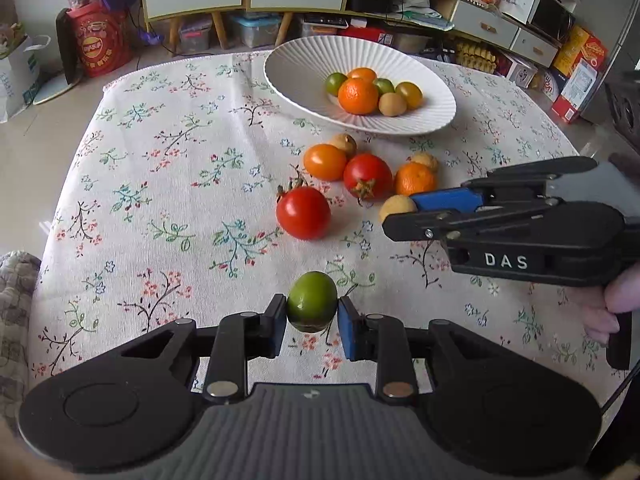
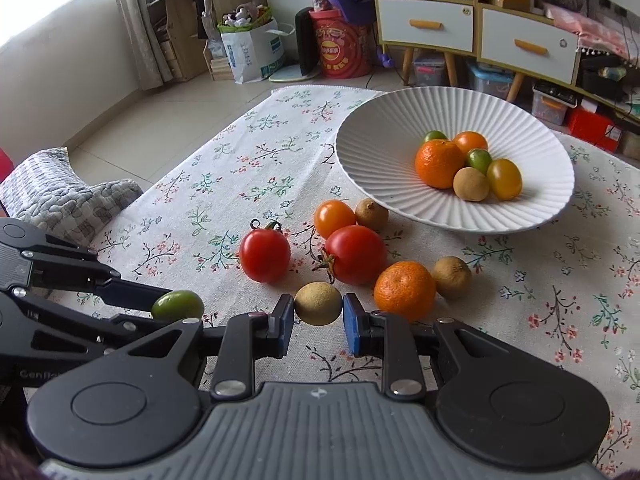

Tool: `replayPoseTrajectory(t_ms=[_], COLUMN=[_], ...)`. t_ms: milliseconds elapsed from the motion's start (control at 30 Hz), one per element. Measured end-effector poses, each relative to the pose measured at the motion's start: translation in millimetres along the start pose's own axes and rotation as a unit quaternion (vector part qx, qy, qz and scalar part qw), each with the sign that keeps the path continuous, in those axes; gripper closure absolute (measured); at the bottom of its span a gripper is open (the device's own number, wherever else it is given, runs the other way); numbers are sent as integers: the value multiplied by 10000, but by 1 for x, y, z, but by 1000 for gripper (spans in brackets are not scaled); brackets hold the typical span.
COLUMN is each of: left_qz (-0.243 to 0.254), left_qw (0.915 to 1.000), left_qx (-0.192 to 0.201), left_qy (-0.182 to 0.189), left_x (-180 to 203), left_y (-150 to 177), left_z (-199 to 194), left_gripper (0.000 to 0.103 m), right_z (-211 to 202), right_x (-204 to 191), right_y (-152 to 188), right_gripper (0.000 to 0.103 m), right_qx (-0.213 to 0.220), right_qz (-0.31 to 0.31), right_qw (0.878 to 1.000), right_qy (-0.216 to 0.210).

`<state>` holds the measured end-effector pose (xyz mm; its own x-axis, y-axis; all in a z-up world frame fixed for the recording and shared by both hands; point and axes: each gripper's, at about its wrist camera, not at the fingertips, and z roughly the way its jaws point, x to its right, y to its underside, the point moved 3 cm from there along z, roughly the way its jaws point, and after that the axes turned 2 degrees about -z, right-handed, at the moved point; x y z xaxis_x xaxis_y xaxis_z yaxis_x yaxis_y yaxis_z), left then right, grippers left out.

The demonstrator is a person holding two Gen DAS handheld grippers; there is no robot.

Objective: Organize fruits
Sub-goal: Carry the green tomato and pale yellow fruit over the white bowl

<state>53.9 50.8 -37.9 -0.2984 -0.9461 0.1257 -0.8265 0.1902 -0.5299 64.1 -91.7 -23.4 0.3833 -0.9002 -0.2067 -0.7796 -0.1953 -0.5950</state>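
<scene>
My left gripper (image 1: 312, 307) is shut on a green fruit (image 1: 312, 300) at the near edge of the table; it also shows in the right wrist view (image 2: 178, 305). My right gripper (image 2: 319, 309) is shut on a tan round fruit (image 2: 319, 303), seen from the left wrist view too (image 1: 397, 207). A white ribbed bowl (image 1: 304, 68) at the back holds several fruits, among them a tangerine (image 1: 358, 96). Loose on the cloth lie two red tomatoes (image 1: 303, 213) (image 1: 367, 176), an orange tomato (image 1: 325, 162), a tangerine (image 1: 415, 179) and tan fruits (image 1: 345, 143).
The table wears a floral cloth (image 1: 160, 200). Its left edge drops to the floor, with a grey cushion (image 2: 68, 196) beside it. Cabinets, boxes and bags stand behind the table.
</scene>
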Motion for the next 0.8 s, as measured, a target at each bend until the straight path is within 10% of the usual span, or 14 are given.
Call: replayPoseTrajectory(t_ms=[800], left_qz=[-536], left_qw=[9970], left_qx=[543], left_qy=[-99], left_x=[31], left_y=[-52], left_z=[11], left_gripper=[85], right_z=[-29], right_x=[42], right_y=[-15], right_gripper=[79], right_qx=[471], right_qz=[528], right_qw=[9972], right_qy=[234])
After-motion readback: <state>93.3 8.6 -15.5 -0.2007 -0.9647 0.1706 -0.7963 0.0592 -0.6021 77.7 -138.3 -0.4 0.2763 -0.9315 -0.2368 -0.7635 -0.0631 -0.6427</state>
